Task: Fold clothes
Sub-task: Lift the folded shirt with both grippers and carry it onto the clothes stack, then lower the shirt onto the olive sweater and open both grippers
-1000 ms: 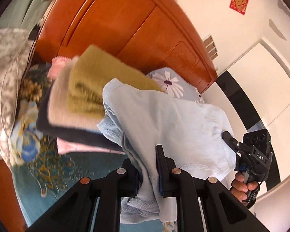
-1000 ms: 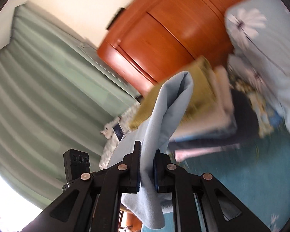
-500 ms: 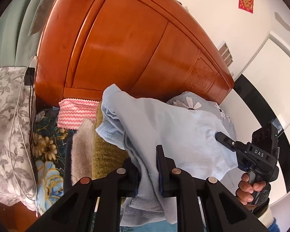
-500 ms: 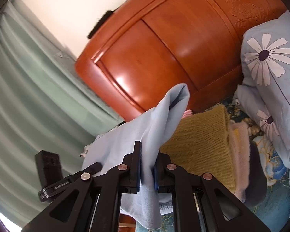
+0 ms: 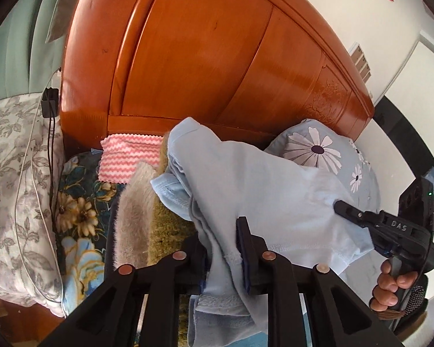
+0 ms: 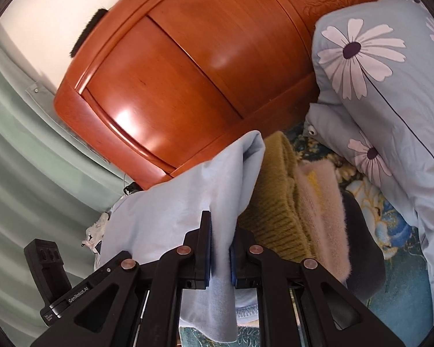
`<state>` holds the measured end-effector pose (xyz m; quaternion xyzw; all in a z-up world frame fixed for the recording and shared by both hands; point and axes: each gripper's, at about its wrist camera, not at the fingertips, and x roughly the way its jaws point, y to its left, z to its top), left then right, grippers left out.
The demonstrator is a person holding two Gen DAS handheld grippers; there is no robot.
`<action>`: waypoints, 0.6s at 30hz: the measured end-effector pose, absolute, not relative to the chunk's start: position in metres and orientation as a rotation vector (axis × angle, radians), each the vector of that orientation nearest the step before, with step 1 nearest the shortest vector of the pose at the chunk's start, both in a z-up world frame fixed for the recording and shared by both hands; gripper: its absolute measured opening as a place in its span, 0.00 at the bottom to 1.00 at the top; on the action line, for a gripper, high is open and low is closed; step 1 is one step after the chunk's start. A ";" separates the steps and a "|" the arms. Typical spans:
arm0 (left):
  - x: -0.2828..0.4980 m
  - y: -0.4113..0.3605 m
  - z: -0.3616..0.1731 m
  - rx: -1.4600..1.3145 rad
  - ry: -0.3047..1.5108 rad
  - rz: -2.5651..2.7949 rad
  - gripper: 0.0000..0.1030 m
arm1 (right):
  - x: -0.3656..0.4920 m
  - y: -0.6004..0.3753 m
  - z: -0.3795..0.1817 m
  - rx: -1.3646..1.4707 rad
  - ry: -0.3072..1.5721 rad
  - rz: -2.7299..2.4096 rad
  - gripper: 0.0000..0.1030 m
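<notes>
A folded light blue garment (image 5: 263, 190) hangs between both grippers above a stack of folded clothes. My left gripper (image 5: 221, 231) is shut on its near edge. My right gripper (image 6: 220, 231) is shut on the same garment (image 6: 188, 202); it shows in the left wrist view (image 5: 341, 206) at the right, held by a hand. The stack holds an olive knit (image 6: 277, 190), a pale pink fuzzy piece (image 6: 324, 208) and a dark garment (image 6: 361, 248). The garment covers most of the stack in the left wrist view.
An orange wooden headboard (image 5: 217, 57) stands right behind the stack. A daisy-print pillow (image 6: 384, 86) lies to the right, a grey floral pillow (image 5: 11, 173) with a charger cable to the left. A pink zigzag cloth (image 5: 124, 156) lies by the headboard. The bed has a floral sheet (image 5: 75, 211).
Both grippers carried the blue garment forward toward the headboard, so the garment now hangs over the stack and hides more of it. Both grips are unchanged.
</notes>
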<state>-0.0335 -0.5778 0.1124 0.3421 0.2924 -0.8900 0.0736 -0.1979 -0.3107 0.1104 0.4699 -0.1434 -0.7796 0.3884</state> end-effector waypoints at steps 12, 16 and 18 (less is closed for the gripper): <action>0.009 -0.588 0.138 0.923 0.814 -2.591 0.50 | -0.180 -0.286 0.119 1.117 -0.314 -2.084 0.21; 0.030 -0.568 0.154 0.862 0.737 -2.609 0.55 | -0.165 -0.273 0.127 1.047 -0.264 -2.121 0.22; 0.043 -0.554 0.159 0.819 0.726 -2.629 0.60 | -0.158 -0.266 0.131 1.011 -0.239 -2.139 0.28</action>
